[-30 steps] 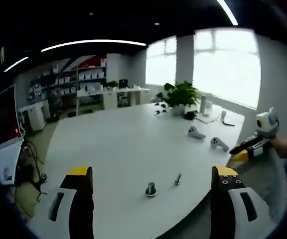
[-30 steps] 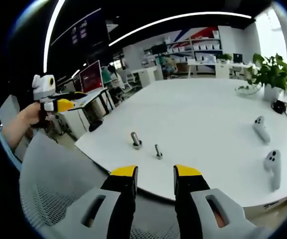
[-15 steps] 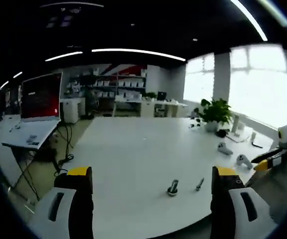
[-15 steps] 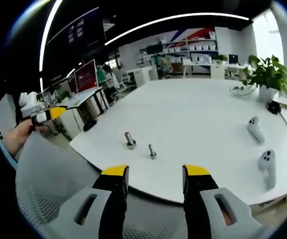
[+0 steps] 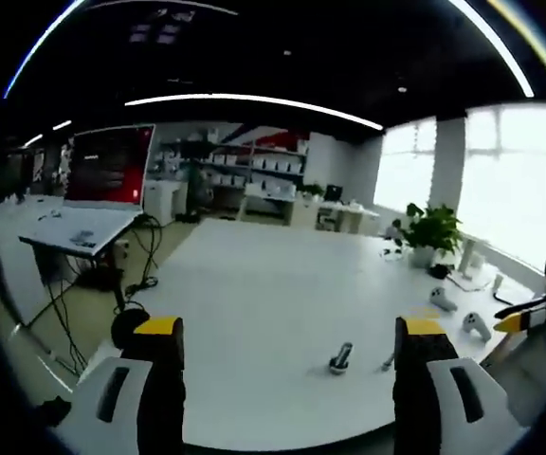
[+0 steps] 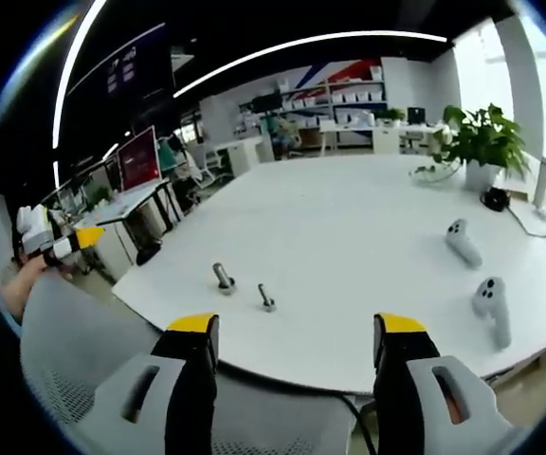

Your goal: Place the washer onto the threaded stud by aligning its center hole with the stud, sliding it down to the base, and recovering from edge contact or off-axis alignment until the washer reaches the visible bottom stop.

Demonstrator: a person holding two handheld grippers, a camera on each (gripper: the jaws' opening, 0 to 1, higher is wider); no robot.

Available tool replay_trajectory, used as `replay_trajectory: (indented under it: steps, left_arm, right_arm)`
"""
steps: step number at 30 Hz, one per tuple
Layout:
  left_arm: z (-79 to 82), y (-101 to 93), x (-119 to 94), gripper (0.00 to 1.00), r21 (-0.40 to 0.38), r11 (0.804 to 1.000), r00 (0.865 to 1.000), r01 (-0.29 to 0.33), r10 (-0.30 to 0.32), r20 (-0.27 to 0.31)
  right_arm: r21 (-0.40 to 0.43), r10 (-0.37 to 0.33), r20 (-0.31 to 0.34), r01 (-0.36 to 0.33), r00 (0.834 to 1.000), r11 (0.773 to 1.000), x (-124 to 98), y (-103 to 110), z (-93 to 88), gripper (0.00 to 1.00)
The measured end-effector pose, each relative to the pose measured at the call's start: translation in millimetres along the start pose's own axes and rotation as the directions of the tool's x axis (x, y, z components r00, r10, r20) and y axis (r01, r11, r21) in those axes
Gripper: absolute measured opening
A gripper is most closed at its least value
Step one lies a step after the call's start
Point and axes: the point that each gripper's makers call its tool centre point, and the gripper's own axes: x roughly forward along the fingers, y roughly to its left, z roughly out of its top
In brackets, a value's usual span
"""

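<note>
Ahead of the wide-spread, empty left claw [image 5: 287, 341], the threaded stud [image 5: 340, 357] is seen upright on the tabletop [image 5: 254, 294]; the right claw [image 6: 300, 332] is likewise spread, holding nothing, the stud ahead, leftward.

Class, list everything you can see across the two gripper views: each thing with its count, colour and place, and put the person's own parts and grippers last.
table: one, white, spanning the middle of both views
threaded stud on a base: one, dark metal, upright near the table's near edge
small metal part: one, grey, beside the stud, apart from it
handheld controllers: two, white, on the table towards the plant side
potted plant: one, green in a white pot, far side of the table
monitor: one, red screen, on a side desk
mesh chair: one, grey, below the table edge
person's hand: one, holding the left gripper
left gripper: yellow-tipped jaws, open
right gripper: yellow-tipped jaws, open
</note>
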Motion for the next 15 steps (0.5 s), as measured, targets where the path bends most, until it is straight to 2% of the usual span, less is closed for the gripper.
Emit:
replay_trajectory:
  steps: [4, 7, 15]
  left_arm:
    - [4.9, -1.1, -1.5, 0.9, -0.012, 1.0, 0.999, 0.008, -0.007, 0.035]
    - [-0.1, -4.1, 0.2, 0.9, 0.02, 1.0, 1.0, 0.015, -0.015, 0.004]
    - [-1.0, -3.8, -0.4, 0.9, 0.02, 1.0, 1.0, 0.016, -0.016, -0.002]
  right_arm:
    - [0.024, 0.011, -0.001, -0.011, 1.0, 1.0, 0.0, 1.2, -1.3, 0.69]
    - [0.038, 0.012, 0.001, -0.012, 1.0, 0.999, 0.0, 1.4, -1.5, 0.69]
    - [0.063, 0.002, 0.013, -0.003, 1.0, 0.998, -0.8, 0.3, -0.8, 0.71]
